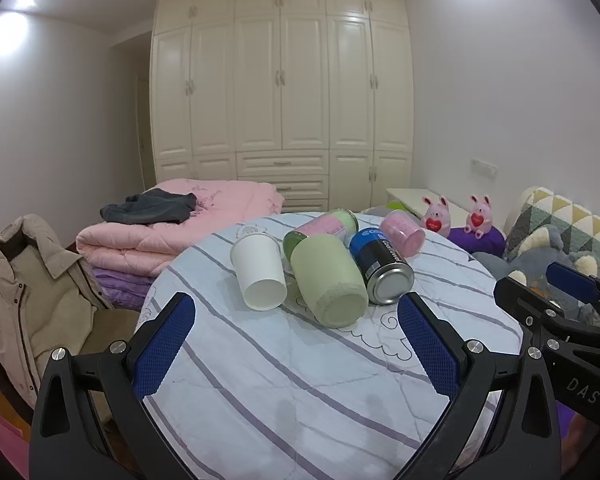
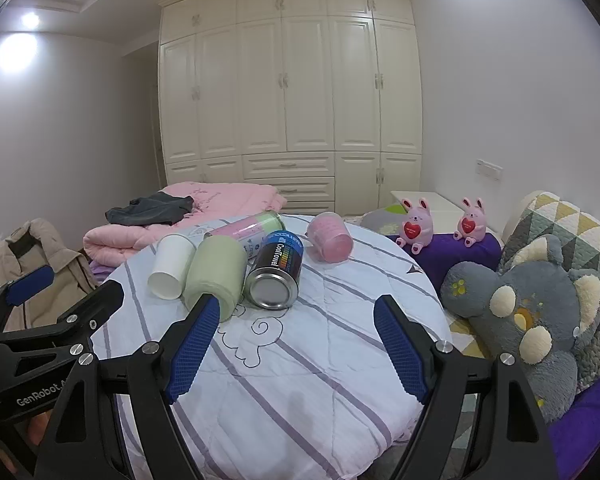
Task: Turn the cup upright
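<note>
Cups & cans on their sides, round table (image 1: 300, 380) w/ striped cloth; both grippers back, holding nothing.

White paper cup (image 1: 259, 272) lies at left of cluster, base toward cam, touching green cup (image 1: 329, 280); black can (image 1: 382, 266) just beside, pink cup (image 2: 330, 241) apart at right. Left gripper (image 1: 296, 340) fingers spread wide; right gripper (image 2: 296, 344) fingers spread too, near table edge.

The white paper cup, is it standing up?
No, the white paper cup lies on its side on the striped quilt, its base toward the camera, beside the green cup.
</note>
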The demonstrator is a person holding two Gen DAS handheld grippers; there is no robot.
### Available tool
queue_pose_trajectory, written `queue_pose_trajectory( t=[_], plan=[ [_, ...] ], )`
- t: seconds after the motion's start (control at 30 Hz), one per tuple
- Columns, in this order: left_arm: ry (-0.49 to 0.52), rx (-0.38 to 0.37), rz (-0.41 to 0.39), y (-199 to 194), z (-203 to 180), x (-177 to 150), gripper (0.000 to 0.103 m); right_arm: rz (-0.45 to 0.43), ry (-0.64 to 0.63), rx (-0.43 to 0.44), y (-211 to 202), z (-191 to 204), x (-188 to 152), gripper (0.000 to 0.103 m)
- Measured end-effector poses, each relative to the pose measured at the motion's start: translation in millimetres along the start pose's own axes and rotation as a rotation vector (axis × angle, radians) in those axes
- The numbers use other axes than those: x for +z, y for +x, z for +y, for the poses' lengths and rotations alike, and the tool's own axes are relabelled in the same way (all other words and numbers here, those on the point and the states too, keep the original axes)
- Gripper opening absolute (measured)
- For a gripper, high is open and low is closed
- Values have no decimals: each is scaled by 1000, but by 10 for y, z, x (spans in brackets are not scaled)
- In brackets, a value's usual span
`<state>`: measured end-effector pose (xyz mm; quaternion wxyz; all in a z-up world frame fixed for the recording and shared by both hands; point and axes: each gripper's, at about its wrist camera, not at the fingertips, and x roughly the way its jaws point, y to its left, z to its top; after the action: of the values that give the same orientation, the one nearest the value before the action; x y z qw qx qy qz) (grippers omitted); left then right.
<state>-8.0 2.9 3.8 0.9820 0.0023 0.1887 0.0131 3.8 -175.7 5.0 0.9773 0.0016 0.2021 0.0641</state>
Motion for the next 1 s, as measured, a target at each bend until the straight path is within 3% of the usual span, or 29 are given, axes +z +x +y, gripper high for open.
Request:
queue_pose_trajectory(
  t=[1.0],
  plan=[
    [49, -9, -24, -132, -137, 36, 102, 18, 27, -3, -60, -64, -16, 81]
  ],
)
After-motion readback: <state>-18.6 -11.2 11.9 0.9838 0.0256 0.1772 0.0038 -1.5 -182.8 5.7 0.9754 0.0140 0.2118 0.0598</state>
